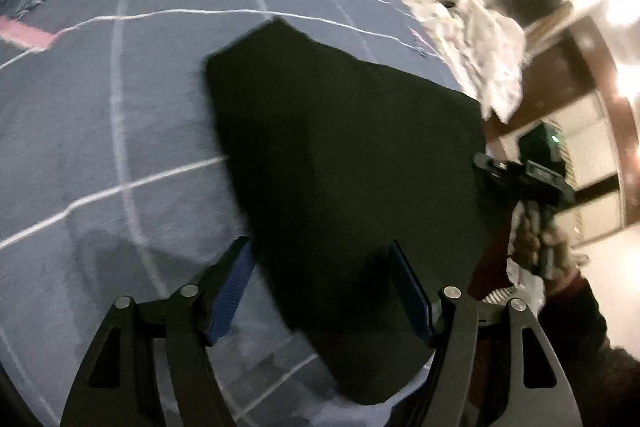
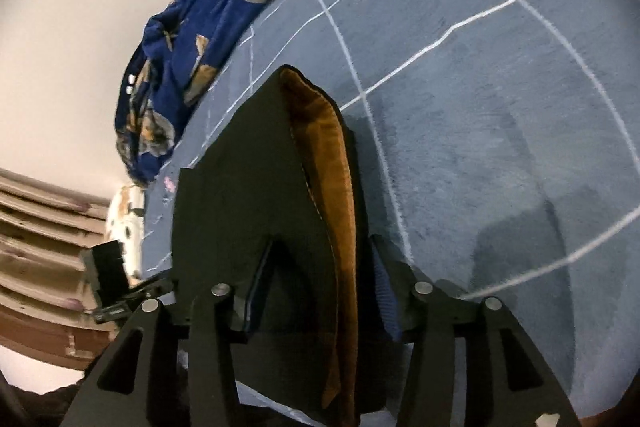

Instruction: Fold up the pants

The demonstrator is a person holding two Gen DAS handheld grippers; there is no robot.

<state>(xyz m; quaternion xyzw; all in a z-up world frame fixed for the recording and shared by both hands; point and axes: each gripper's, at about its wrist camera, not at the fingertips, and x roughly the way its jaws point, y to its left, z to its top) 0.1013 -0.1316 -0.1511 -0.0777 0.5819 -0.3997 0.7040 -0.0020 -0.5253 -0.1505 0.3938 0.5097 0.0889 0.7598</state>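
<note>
Black pants (image 1: 344, 167) lie folded on a blue-grey bedspread (image 1: 100, 131). My left gripper (image 1: 320, 251) is open, its blue-padded fingers (image 1: 232, 287) straddling the near edge of the pants. In the right wrist view the pants (image 2: 240, 195) show an orange-brown lining (image 2: 332, 187) along one edge. My right gripper (image 2: 320, 247) is open, with the fabric edge lying between its fingers (image 2: 384, 291); the left finger is partly hidden by cloth. The right gripper also shows in the left wrist view (image 1: 524, 175) at the pants' right edge.
A dark blue patterned blanket (image 2: 192, 47) is bunched at the bed's far edge. A white floral cloth (image 1: 480, 51) lies at the bed's right side. Brown wooden furniture (image 1: 576, 75) stands beyond. The bedspread has white grid lines and a pink strip (image 1: 24, 33).
</note>
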